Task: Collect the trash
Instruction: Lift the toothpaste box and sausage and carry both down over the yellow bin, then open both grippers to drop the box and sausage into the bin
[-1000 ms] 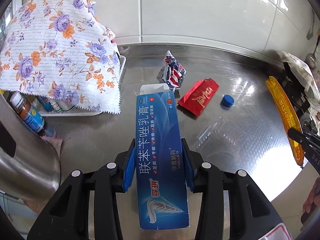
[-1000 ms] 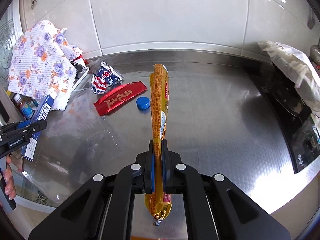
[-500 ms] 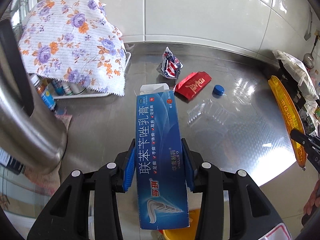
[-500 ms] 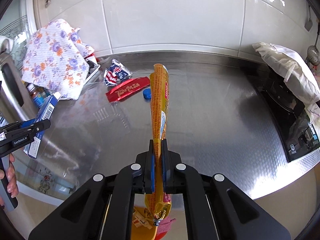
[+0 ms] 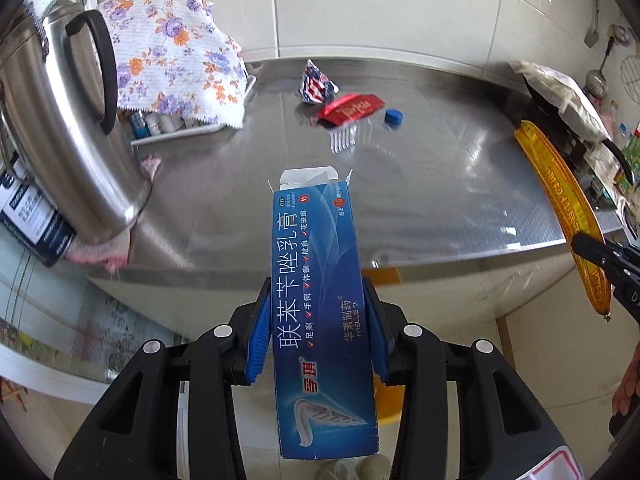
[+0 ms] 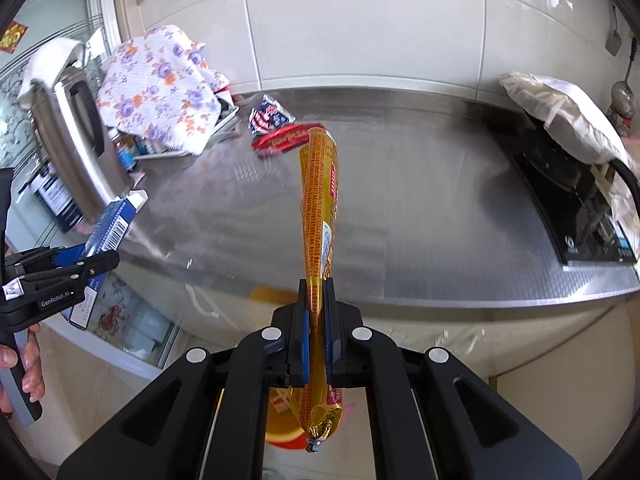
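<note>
Left gripper (image 5: pixel 316 332) clamps our blue box (image 5: pixel 320 300), right gripper (image 6: pixel 316 344) the sausage wrapper (image 6: pixel 320 200); loose flimsy wrapper may miss the yellow bin (image 6: pixel 280 432).

Glossy cardboard box (image 5: pixel 320 292); embossed steel counter (image 5: pixel 440 200).

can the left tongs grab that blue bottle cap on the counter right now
Probably not. The left tongs are shut on the blue box, and the blue cap lies far back on the counter.
</note>
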A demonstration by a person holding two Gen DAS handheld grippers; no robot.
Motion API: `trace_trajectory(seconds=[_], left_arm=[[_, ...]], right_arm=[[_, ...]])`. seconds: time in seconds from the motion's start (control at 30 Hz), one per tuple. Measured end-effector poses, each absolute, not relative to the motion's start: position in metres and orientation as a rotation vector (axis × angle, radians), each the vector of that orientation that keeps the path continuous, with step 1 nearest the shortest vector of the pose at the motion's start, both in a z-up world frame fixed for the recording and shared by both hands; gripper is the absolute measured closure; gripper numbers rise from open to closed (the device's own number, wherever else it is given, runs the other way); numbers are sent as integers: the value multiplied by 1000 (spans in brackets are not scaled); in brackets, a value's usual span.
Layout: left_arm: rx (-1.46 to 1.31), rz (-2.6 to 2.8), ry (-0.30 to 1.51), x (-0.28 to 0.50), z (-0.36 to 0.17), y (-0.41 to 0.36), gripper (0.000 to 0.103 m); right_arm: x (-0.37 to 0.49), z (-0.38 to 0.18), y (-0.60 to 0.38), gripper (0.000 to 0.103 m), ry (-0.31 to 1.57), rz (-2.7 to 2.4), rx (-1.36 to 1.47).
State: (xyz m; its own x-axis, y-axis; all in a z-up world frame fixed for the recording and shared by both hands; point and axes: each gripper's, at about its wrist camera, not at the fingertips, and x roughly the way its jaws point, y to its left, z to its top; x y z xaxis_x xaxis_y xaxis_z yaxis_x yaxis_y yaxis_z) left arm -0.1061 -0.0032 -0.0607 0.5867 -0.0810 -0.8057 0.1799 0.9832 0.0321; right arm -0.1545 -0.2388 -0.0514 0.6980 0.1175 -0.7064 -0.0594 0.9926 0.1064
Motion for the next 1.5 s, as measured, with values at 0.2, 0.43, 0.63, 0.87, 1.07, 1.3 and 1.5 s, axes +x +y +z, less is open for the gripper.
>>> trace_trajectory(seconds=[0.2,0.43,0.63,0.87,1.07,1.3,1.5], left_arm=[[146,-184,980,-133,-81,-7,62],[186,-271,1047,-147,-121,-7,62],[278,-393,1115,-152,-169,-11,62],[369,-492,1202,-144,-237,-16,62],[421,-518,1257,-133,-285,-19,62],[445,-520,1338,-117,-345,-22,62],[457,-537,1411,-104,-387,-25,62]], right_arm=[[-187,-66,-231,97,820,102,96],[-207,-92,-208,97,866,150,83],[-214,-137,-187,97,957,218,42],[-204,-200,-170,97,1092,299,10],[-189,-260,-163,97,1198,331,1],[-168,-329,-157,97,1328,356,-3],[-139,-372,-154,97,1401,357,26]])
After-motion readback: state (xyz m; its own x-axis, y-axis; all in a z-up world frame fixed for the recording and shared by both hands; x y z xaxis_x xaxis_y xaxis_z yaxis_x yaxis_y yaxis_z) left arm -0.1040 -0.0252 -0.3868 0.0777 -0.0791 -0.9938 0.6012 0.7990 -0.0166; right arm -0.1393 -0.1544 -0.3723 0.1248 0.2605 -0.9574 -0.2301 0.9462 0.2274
